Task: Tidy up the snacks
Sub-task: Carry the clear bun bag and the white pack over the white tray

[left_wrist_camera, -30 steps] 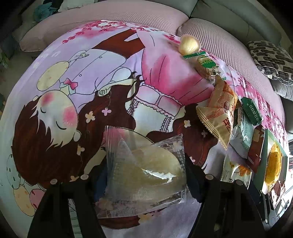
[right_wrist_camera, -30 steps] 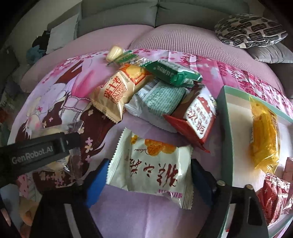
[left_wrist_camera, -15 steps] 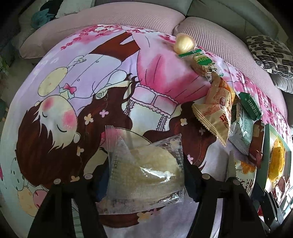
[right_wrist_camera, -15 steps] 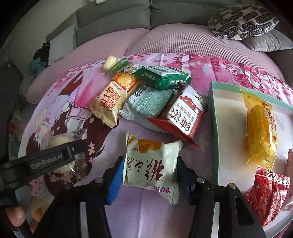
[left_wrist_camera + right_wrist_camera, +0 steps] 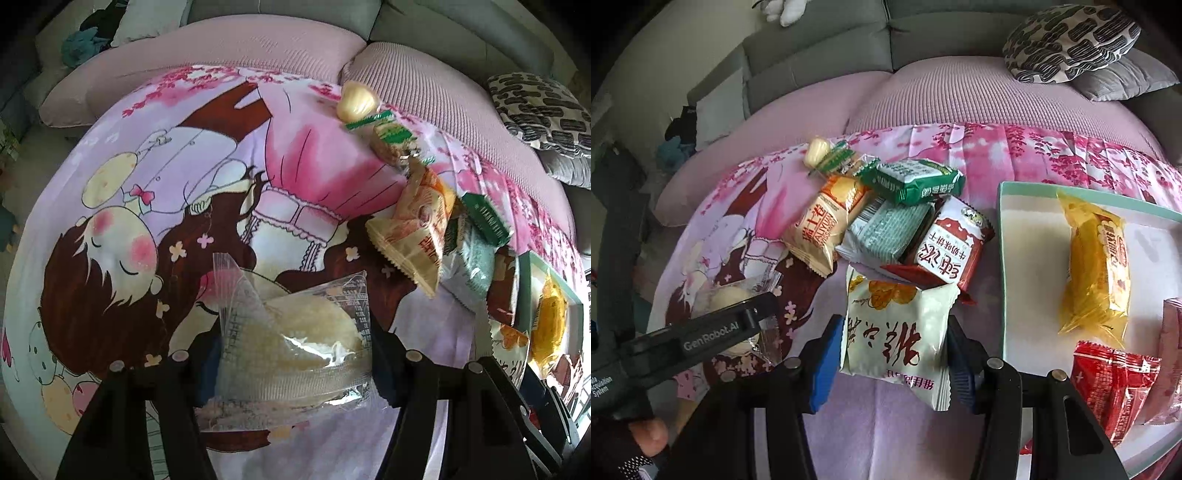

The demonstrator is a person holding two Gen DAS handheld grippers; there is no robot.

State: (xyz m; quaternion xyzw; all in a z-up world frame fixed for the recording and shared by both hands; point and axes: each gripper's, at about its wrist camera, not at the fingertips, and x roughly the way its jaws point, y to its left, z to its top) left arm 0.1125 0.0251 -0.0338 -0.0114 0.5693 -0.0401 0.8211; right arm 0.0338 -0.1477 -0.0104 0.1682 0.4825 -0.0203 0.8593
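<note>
A grey sofa (image 5: pixel 820 55) with pink seat cushions (image 5: pixel 960 99) carries a cartoon-printed cloth (image 5: pixel 184 166), spread over the seat's front part. At the cloth's right edge sits a green-rimmed tray (image 5: pixel 1027 266) holding a yellow packet (image 5: pixel 1097 266) and, at its near corner, red packets (image 5: pixel 1115 384). Beside the tray's left rim, toward the cloth's far edge, lies a heap of snacks: an orange-and-cream packet (image 5: pixel 823 225), a pale green packet (image 5: pixel 886 232), a red-and-white packet (image 5: pixel 949 247), a dark green packet (image 5: pixel 916 181) and a small round yellow sweet (image 5: pixel 816 151). Near the cloth's front edge, the right tool (image 5: pixel 894 354) has just been closing and its pads now press both sides of a white packet with an orange print (image 5: pixel 897 328). The left tool (image 5: pixel 295 354) has likewise been closing and clamps a clear-wrapped pale cake (image 5: pixel 295 339) over the cloth's near left part.
</note>
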